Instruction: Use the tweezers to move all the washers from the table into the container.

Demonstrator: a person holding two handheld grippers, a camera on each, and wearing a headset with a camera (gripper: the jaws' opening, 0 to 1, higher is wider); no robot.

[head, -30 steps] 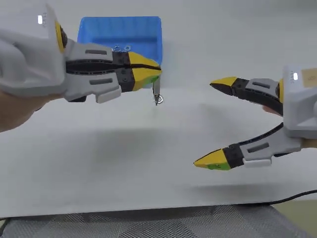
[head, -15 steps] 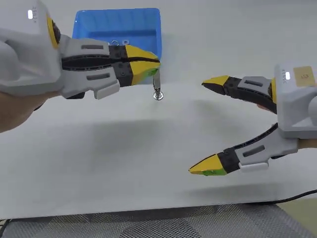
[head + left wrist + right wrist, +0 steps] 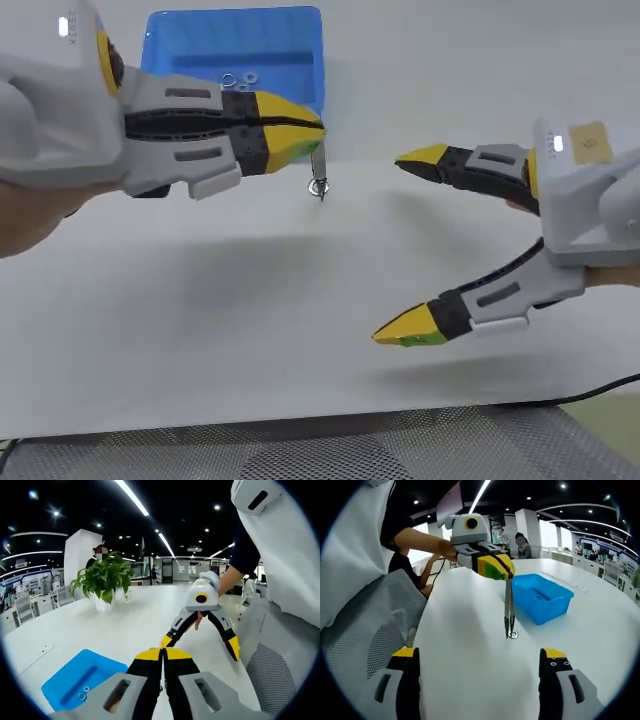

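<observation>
The left gripper [image 3: 318, 135] was shut tight on thin silver metal tweezers [image 3: 317, 168], which pointed down. Their tips met a small round silver washer [image 3: 318, 187] down by the white table [image 3: 200, 320], just in front of the blue plastic container [image 3: 290, 45]. More washers [image 3: 240, 78] lay inside it. The right gripper [image 3: 390, 248], over on the right, was wide open and held nothing.

Head looks down; opposed gripper views share container [image 3: 200, 45]

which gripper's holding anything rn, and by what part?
The left gripper is shut on the tweezers, clamping their upper end; the tips hang down at a washer. The right gripper is open and holds nothing.
</observation>
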